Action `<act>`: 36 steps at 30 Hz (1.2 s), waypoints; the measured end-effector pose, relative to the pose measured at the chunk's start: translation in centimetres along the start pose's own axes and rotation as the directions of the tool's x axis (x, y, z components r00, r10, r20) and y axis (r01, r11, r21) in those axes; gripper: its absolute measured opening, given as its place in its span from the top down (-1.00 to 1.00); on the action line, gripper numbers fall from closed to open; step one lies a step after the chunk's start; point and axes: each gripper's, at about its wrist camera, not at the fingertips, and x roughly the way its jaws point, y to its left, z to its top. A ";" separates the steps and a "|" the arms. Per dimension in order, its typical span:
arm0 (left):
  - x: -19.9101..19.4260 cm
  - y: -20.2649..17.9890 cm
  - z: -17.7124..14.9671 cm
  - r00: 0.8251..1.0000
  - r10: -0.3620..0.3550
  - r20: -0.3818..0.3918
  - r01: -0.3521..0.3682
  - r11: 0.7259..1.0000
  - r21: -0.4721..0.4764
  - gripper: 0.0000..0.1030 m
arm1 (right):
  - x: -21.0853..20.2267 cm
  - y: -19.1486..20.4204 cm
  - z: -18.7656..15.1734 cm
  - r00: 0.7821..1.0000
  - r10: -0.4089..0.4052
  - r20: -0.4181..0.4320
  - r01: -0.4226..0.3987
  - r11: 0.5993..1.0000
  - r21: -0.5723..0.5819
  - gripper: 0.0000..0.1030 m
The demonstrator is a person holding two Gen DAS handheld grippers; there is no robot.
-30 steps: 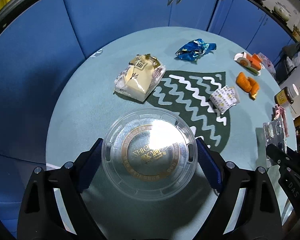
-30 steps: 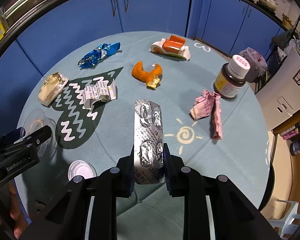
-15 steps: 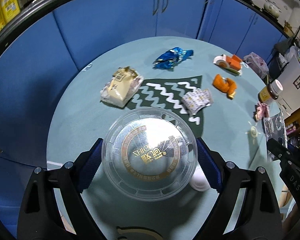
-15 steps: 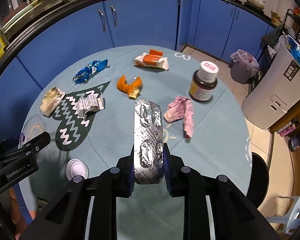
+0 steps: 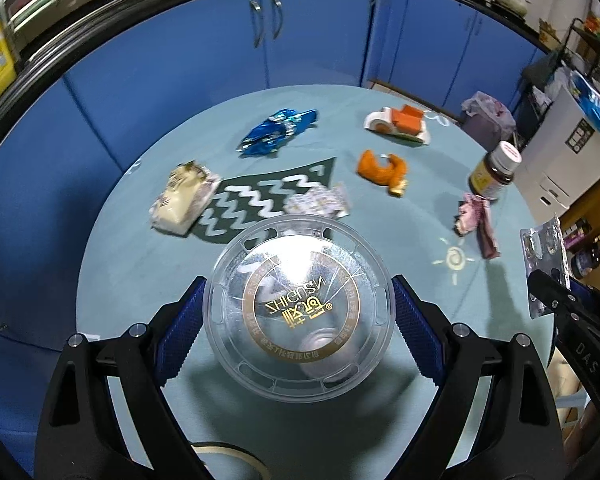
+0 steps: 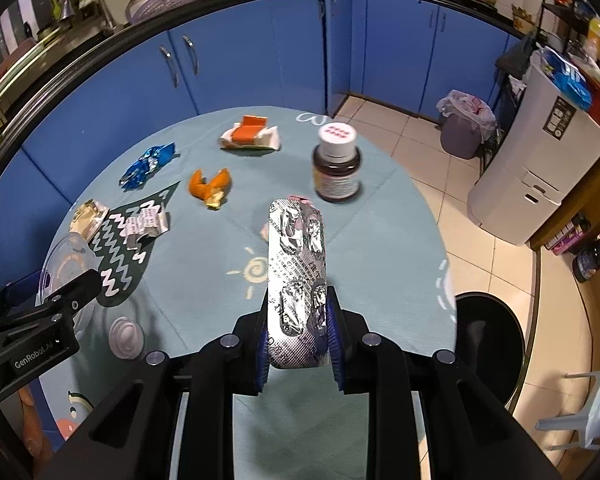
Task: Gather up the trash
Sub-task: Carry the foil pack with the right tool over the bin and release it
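Round teal worktop (image 6: 204, 292): a light, springy clear lid (image 5: 298, 312) is pinched rim-to-rim by the left claw (image 5: 298, 316), a thin, crushable blister pack (image 6: 298, 280) edgewise by the right claw (image 6: 300, 332).

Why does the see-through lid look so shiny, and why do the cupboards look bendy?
Left wrist view: room light glares off the clear lid, whitening its middle; the wrappers beyond look slightly smeared. Right wrist view: the foil pill strip glints too, and the fisheye lens curves the blue cupboards.
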 end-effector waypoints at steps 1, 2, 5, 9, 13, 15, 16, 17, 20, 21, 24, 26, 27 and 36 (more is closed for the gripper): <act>0.0 -0.4 0.1 1.000 -0.001 0.001 0.001 1.000 0.008 -0.71 | -0.1 -0.3 0.0 1.000 -0.001 0.001 0.001 1.000 0.005 0.55; -0.1 -0.9 0.1 1.000 -0.002 0.003 0.002 1.000 0.015 -0.71 | -0.1 -0.7 0.0 1.000 -0.003 0.003 0.003 1.000 0.012 0.55; -0.2 -2.3 0.3 1.000 -0.008 0.003 0.008 0.999 0.039 -0.70 | -0.3 -2.1 -0.1 1.000 -0.007 0.005 0.007 0.999 0.035 0.55; -0.4 -4.6 0.6 1.000 -0.015 0.007 0.015 0.997 0.077 -0.71 | -0.7 -4.3 -0.3 1.000 -0.016 0.012 0.016 0.998 0.068 0.55; -0.8 -7.3 0.8 1.000 -0.026 0.014 0.025 0.992 0.122 -0.71 | -1.2 -6.9 -0.6 0.999 -0.032 0.018 0.030 0.994 0.107 0.55; -1.1 -8.8 0.9 0.999 -0.032 0.016 0.030 0.989 0.147 -0.71 | -1.5 -8.5 -0.8 0.999 -0.045 0.021 0.042 0.990 0.131 0.55; -1.2 -9.7 0.9 0.999 -0.036 0.017 0.033 0.986 0.161 -0.71 | -1.6 -9.1 -0.9 0.998 -0.052 0.021 0.049 0.989 0.141 0.55; -1.3 -10.6 0.9 0.999 -0.040 0.017 0.036 0.984 0.176 -0.71 | -1.7 -9.8 -1.0 0.998 -0.058 0.021 0.054 0.987 0.152 0.55; -1.6 -12.7 0.9 0.998 -0.052 0.019 0.047 0.977 0.210 -0.71 | -2.0 -12.4 -1.4 0.997 -0.077 0.015 0.072 0.979 0.192 0.54; -1.7 -13.7 0.9 0.998 -0.057 0.021 0.051 0.973 0.226 -0.71 | -2.1 -13.1 -1.6 0.996 -0.084 0.016 0.079 0.976 0.201 0.54; -1.9 -16.1 0.8 0.997 -0.072 0.022 0.063 0.963 0.263 -0.71 | -2.3 -15.0 -2.0 0.993 -0.117 0.017 0.110 0.968 0.226 0.54; -2.0 -17.6 0.7 0.996 -0.082 0.020 0.072 0.955 0.287 -0.71 | -2.5 -16.4 -2.3 0.990 -0.140 0.014 0.132 0.958 0.255 0.54; -1.9 -18.3 0.7 0.996 -0.086 0.020 0.076 0.952 0.297 -0.71 | -2.6 -17.3 -2.4 0.989 -0.145 0.010 0.137 0.953 0.270 0.54; -2.4 -24.5 0.3 0.992 -0.126 0.015 0.110 0.913 0.393 -0.71 | -3.4 -22.3 -3.8 0.985 -0.170 -0.001 0.160 0.921 0.356 0.53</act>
